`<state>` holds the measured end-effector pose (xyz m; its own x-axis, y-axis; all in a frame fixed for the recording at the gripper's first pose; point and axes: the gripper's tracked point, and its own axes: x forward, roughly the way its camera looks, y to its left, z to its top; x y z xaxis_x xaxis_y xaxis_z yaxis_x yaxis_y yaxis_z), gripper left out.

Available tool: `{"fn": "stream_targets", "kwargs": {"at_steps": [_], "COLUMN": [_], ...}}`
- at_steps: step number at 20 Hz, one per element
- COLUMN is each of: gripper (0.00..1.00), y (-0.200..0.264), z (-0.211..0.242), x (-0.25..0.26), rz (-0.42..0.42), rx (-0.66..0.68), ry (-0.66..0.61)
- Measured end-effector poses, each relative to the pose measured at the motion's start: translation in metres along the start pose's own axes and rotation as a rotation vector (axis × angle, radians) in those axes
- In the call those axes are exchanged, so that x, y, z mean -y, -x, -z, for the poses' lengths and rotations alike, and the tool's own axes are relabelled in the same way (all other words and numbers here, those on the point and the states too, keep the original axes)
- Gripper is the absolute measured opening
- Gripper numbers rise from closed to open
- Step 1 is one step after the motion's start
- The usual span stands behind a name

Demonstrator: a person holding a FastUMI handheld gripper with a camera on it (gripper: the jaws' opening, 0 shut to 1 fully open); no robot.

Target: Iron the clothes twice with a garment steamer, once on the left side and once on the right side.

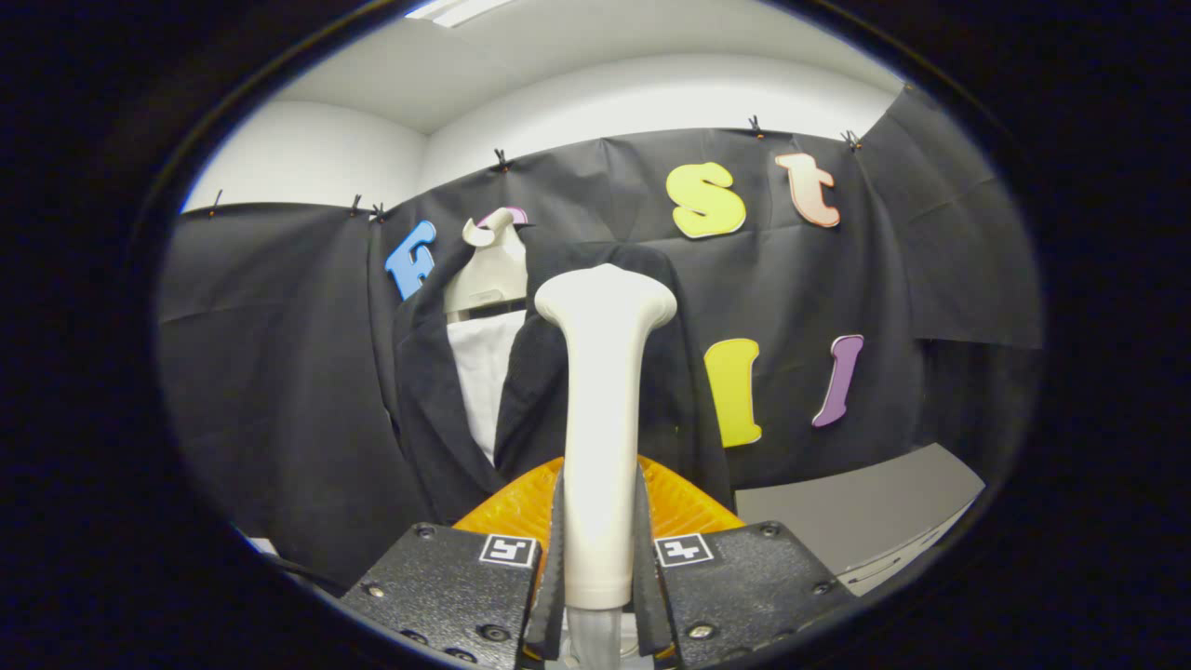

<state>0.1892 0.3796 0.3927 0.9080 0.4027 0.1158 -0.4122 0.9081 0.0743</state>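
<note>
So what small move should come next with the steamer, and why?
Probably push the steamer forward onto the jacket's front panel. The hand-held gripper is clamped on its handle, and the head stands upright in front of the hanging jacket; contact cannot be told.

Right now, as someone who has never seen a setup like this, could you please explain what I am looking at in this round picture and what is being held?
The camera rides on a hand-held gripper that a person carries, and it looks forward along the two fingers at the bottom. Both fingers press on the handle of a white garment steamer, which stands upright between them with its wide head on top. Just behind the handle sits an orange ribbed part; I cannot tell what it belongs to. Beyond the steamer, a dark jacket over a white shirt hangs on a pale hanger against the booth's black cloth wall. A grey surface lies to the right.
</note>
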Motion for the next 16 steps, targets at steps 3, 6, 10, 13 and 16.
{"fn": "stream_targets", "kwargs": {"at_steps": [3, 6, 10, 13, 16], "gripper": [0.33, 0.33, 0.33, 0.33, 0.33], "y": [-0.003, -0.006, -0.005, -0.002, 0.000], "z": [0.008, 0.019, 0.037, 0.053, 0.072], "x": [-0.004, -0.005, -0.005, -0.005, -0.005], "rz": [0.008, 0.010, 0.012, 0.014, 0.015], "rx": [-0.018, -0.047, -0.083, -0.114, -0.150], "ry": [0.024, 0.029, 0.038, 0.049, 0.063]}}
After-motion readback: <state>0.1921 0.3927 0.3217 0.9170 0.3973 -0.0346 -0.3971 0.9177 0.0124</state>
